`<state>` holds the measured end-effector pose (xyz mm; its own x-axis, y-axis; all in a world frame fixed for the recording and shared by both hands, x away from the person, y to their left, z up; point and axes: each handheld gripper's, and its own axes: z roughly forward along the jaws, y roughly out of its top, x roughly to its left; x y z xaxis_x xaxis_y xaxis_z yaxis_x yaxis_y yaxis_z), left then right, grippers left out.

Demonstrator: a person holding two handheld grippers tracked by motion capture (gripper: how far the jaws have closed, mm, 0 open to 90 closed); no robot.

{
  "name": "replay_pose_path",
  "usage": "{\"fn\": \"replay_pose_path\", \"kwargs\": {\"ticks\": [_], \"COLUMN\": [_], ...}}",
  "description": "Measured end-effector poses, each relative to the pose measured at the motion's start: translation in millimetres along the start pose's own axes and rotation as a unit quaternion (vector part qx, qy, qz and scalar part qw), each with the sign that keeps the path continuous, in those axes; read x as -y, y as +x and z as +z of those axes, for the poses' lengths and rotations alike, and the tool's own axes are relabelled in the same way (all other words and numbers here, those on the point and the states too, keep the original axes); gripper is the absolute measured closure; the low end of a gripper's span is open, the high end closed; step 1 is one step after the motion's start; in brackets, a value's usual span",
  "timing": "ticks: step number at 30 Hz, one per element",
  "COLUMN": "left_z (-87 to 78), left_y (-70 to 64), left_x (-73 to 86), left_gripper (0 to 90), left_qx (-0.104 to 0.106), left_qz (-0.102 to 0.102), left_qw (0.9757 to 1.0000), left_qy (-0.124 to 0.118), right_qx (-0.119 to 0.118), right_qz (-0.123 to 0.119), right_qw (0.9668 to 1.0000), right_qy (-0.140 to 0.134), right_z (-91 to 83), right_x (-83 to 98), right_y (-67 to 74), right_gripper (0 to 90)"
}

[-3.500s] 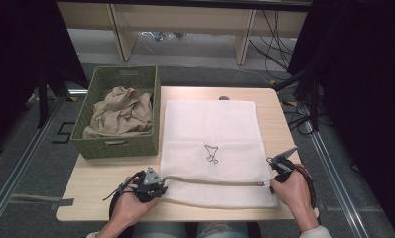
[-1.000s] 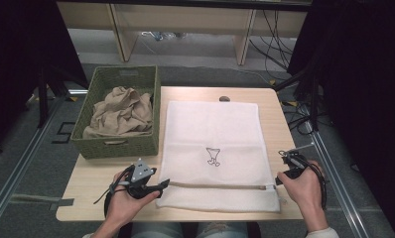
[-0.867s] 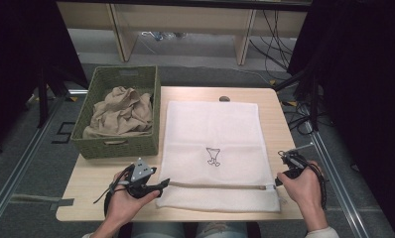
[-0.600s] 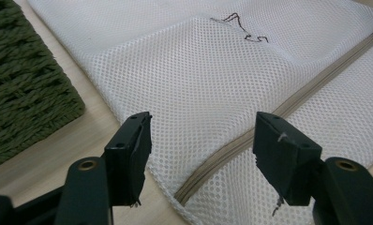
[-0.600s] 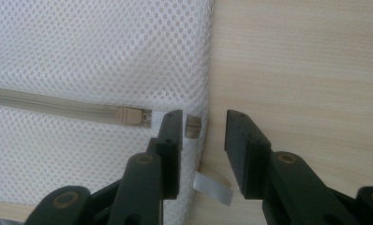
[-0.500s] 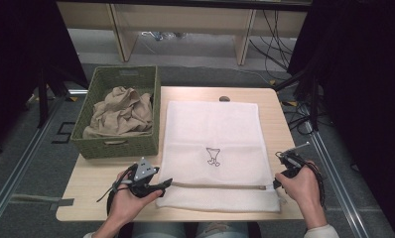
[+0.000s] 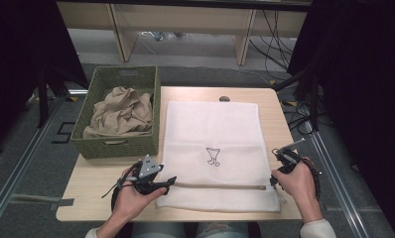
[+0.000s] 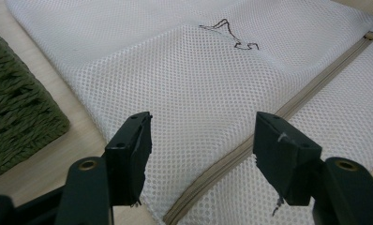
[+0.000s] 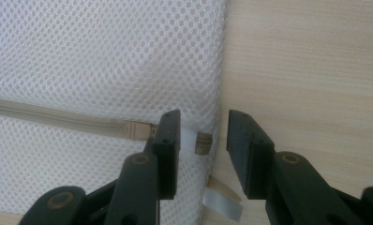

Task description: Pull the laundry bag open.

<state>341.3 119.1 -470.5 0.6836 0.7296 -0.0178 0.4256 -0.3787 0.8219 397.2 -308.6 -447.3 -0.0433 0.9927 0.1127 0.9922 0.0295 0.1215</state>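
A white mesh bag lies flat on the table, with a small dark drawing on it and a beige zipper running across near its front edge. My left gripper is at the bag's front left corner. Its jaws stand open above the mesh and the zipper, gripping nothing. My right gripper is at the zipper's right end. Its jaws have just been opening, and the zipper's end tab lies between them unpressed.
A green woven basket holding crumpled beige cloth stands at the table's left. Bare wood runs along the bag's right edge, and the table's front edge is close to both hands.
The right hand has eased slightly left toward the bag's right edge. The left hand and the bag have stayed where they were over the last second.
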Motion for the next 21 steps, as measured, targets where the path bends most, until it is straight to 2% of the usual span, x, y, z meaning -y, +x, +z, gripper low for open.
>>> {"fn": "replay_pose_path", "kwargs": {"ticks": [1,2,3,4,5,6,7,8,9,10,11,12,14,16,18,20,21], "left_z": [0.5,0.8,1.1,0.7,0.9,0.9,1.0,1.3,1.6,2.3,3.4,2.2,2.7,4.2,4.0,4.4,4.5], "left_y": [-1.1,-1.2,-2.1,-1.9,-1.9,-0.9,-1.1,-1.3,-1.9,-2.1,-2.6,-1.5,-1.6,-4.4,-2.3,-3.1,-3.7], "left_x": [-0.1,0.0,0.2,-0.2,-0.5,-1.1,-1.3,-1.6,-1.6,-1.9,-2.3,-2.8,-3.4,-3.1,-3.9,-4.1,-4.2], "left_gripper": [37.0,37.1,37.1,37.1,37.1,37.2,37.2,37.2,37.2,37.2,37.2,37.2,37.2,37.2,37.1,37.2,37.2], "left_qx": [0.002,-0.003,-0.001,-0.002,-0.002,-0.003,-0.004,-0.007,-0.005,-0.001,-0.001,-0.004,0.003,0.001,0.001,0.0,0.002], "left_qz": [-0.006,-0.003,-0.011,-0.009,-0.01,-0.001,-0.001,-0.001,-0.007,-0.005,-0.006,0.002,0.004,-0.012,0.008,0.007,0.005], "left_qw": [1.0,1.0,0.9999,1.0,0.9999,1.0,1.0,1.0,1.0,1.0,0.9999,1.0,1.0,0.9999,1.0,1.0,1.0], "left_qy": [-0.001,-0.002,-0.001,0.003,0.003,0.002,0.002,0.002,0.004,-0.002,-0.009,0.001,0.001,-0.005,-0.004,-0.005,-0.004], "right_qx": [0.003,0.003,-0.001,0.0,0.001,0.004,0.004,-0.002,-0.003,-0.004,-0.002,-0.002,0.001,-0.001,0.001,-0.002,0.001], "right_qz": [-0.004,-0.005,-0.025,-0.026,-0.04,-0.049,-0.049,-0.062,-0.046,-0.012,-0.015,-0.014,-0.043,-0.027,-0.019,-0.016,-0.032], "right_qw": [1.0,0.9999,0.9996,0.9997,0.9992,0.9987,0.9987,0.9979,0.9989,0.9999,0.9998,0.9998,0.9991,0.9996,0.9997,0.9998,0.9995], "right_qy": [0.007,0.012,0.008,0.005,-0.003,-0.01,-0.01,-0.018,-0.004,0.011,0.012,0.013,-0.003,0.008,0.012,0.012,0.005], "right_z": [-1.1,-1.3,-0.4,0.0,1.3,3.1,3.3,4.4,2.9,0.9,1.1,1.3,3.4,2.9,2.4,2.4,3.6], "right_x": [-0.5,-1.0,-1.4,-1.4,-2.1,-2.5,-2.3,-2.7,-2.9,-2.7,-2.9,-3.0,-3.4,-2.6,-2.8,-2.9,-2.6], "right_y": [-0.3,-0.2,-3.2,-3.4,-5.5,-7.1,-7.2,-9.5,-7.5,-2.8,-3.0,-2.9,-6.1,-3.7,-1.9,-2.0,-4.3], "right_gripper": [65.9,65.9,65.7,65.6,65.5,65.4,65.3,65.1,65.0,65.0,64.8,64.7,64.7,64.5,64.4,64.3,64.3]}}
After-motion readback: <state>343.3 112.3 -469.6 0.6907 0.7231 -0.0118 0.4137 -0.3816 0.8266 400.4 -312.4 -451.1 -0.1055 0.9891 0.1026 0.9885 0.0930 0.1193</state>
